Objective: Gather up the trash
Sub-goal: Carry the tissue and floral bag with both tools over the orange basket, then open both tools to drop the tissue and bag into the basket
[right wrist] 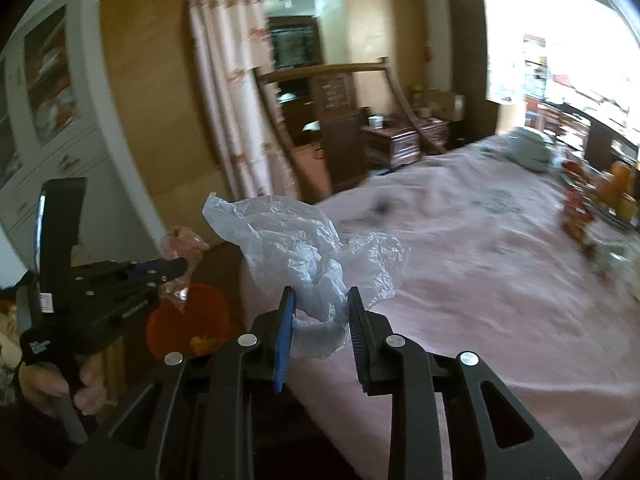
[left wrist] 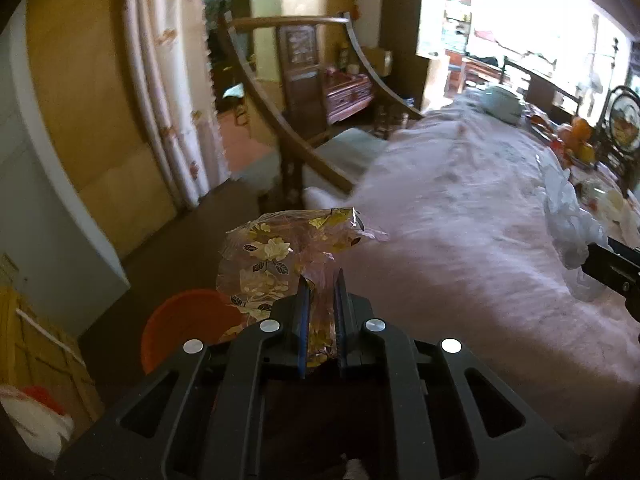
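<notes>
Gold-flowered clear wrapper (left wrist: 280, 264), pale blue bag (right wrist: 308, 256), orange bin (left wrist: 188, 324)

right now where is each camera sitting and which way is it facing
Left wrist: rides the left gripper, looking down along its jaws, shut on a floral wrapper, toward an orange bin; the right gripper's tip shows at the edge.
Right wrist: rides the right gripper, jaws pinching a crumpled plastic bag; the person's hand holding the left gripper shows.
Shared: the pink-covered table, the bin, the curtain.
</notes>
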Demonstrator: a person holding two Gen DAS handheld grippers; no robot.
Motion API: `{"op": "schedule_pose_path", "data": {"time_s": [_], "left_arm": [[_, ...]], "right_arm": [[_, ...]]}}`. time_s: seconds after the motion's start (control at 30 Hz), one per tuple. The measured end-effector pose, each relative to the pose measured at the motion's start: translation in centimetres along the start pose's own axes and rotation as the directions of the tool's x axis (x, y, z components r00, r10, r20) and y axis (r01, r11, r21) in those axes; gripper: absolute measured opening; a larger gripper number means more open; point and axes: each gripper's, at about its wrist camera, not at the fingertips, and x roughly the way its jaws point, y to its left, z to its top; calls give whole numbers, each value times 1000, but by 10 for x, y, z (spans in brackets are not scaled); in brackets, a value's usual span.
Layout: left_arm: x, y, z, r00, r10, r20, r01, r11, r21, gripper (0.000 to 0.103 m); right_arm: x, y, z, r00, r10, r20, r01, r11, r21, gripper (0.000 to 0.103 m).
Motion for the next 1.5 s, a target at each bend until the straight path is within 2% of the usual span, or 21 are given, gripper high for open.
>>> {"op": "schedule_pose_path", "data": {"time_s": [0.27,0.5,0.73,0.93,1.27,1.33,1.5], "left_arm": [[16,66,-19,995,72,-67,-79,991,-108,14],[42,122,-37,981,122,-148,-151,967,-207,14],[72,165,-54,963,137,-232,-199,943,-266,14],[100,189,-72,941,149,-305,-243,924,-296,14],[148,211,-109,885,157,-439,-310,901,-302,14],[153,213,-111,881,150,-449,-310,901,-305,14],[165,212,-109,872,142,-468,-306,905,-297,14]], "right_arm": [[50,75,20,983,161,-86,-169,981,-96,27],[94,130,22,956,228,-184,-257,953,-159,27],[145,160,17,924,257,-282,-314,932,-181,27],[196,181,11,877,289,-383,-369,916,-154,27],[272,197,-15,789,323,-523,-417,906,-69,27],[285,201,-22,765,334,-551,-431,901,-54,27],[311,204,-34,735,346,-583,-439,898,-20,28]]}}
